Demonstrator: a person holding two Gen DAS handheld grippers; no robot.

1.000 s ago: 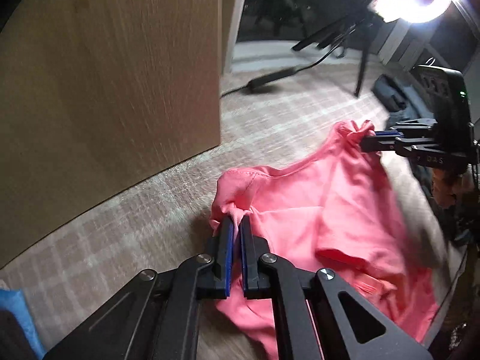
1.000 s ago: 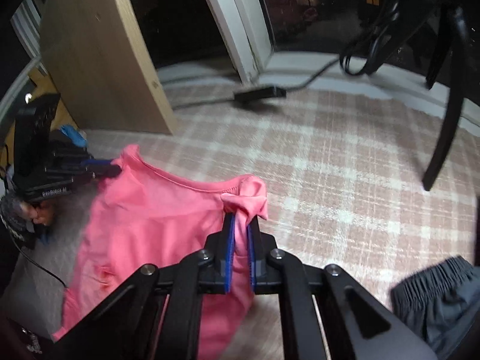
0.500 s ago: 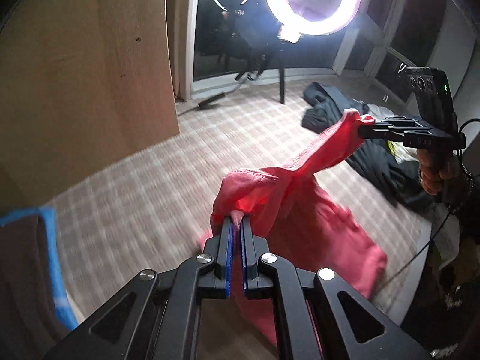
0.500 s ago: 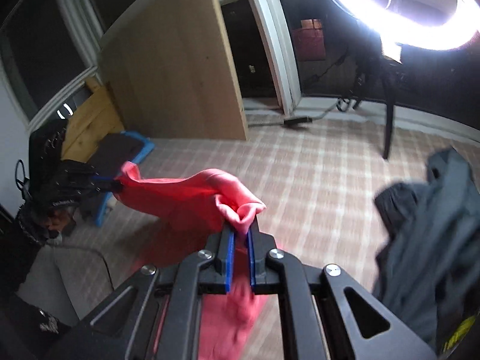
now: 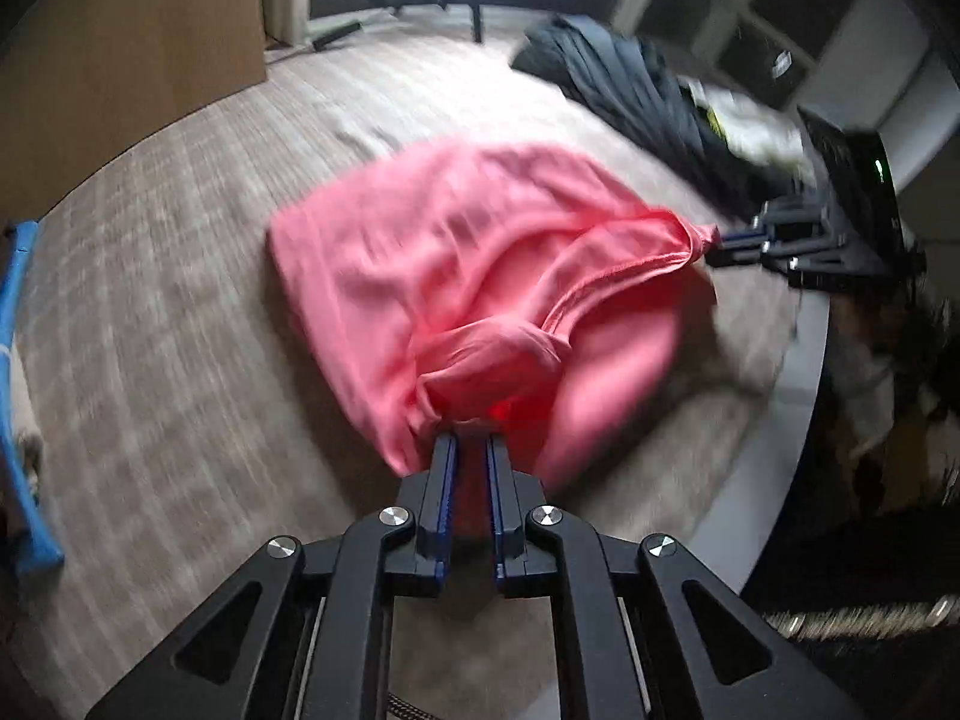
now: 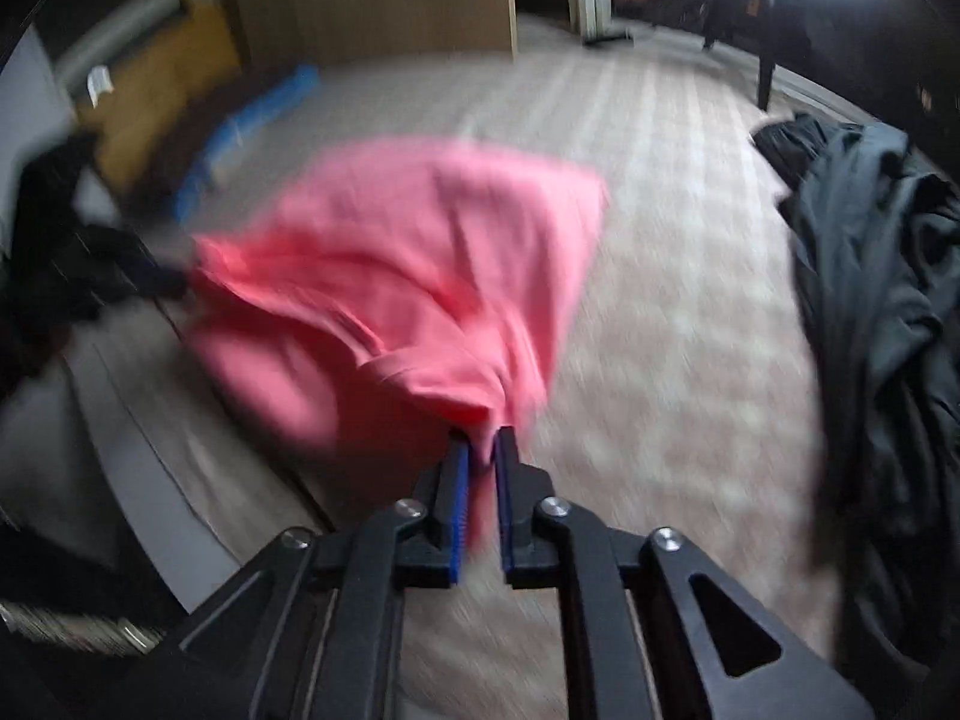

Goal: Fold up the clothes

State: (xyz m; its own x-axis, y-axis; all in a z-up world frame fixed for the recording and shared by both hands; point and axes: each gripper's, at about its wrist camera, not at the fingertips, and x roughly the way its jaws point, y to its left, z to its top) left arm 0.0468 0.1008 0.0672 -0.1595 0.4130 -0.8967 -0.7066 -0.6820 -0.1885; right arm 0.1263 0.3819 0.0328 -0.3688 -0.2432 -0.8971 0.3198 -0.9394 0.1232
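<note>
A pink shirt (image 5: 456, 264) billows out in the air over the checked carpet, blurred by motion. My left gripper (image 5: 469, 441) is shut on one bunched end of it. The right gripper (image 5: 729, 243) shows at the right of the left wrist view, clamped on the opposite end. In the right wrist view the same pink shirt (image 6: 420, 264) spreads ahead of my right gripper (image 6: 480, 441), whose blue pads pinch the cloth. The left gripper (image 6: 162, 282) is a dark blur at the shirt's far left corner.
A heap of dark clothes (image 6: 876, 276) lies on the carpet to the right, also seen as dark clothes (image 5: 636, 84) at the back. A wooden panel (image 5: 132, 42) stands at the left. A blue object (image 6: 258, 120) lies by the wall. A stand's leg (image 6: 765, 78) rises behind.
Both grippers have swung the shirt from hanging stretched between them to flung forward, so it now billows open over the carpet. Both views now tilt down toward the floor.
</note>
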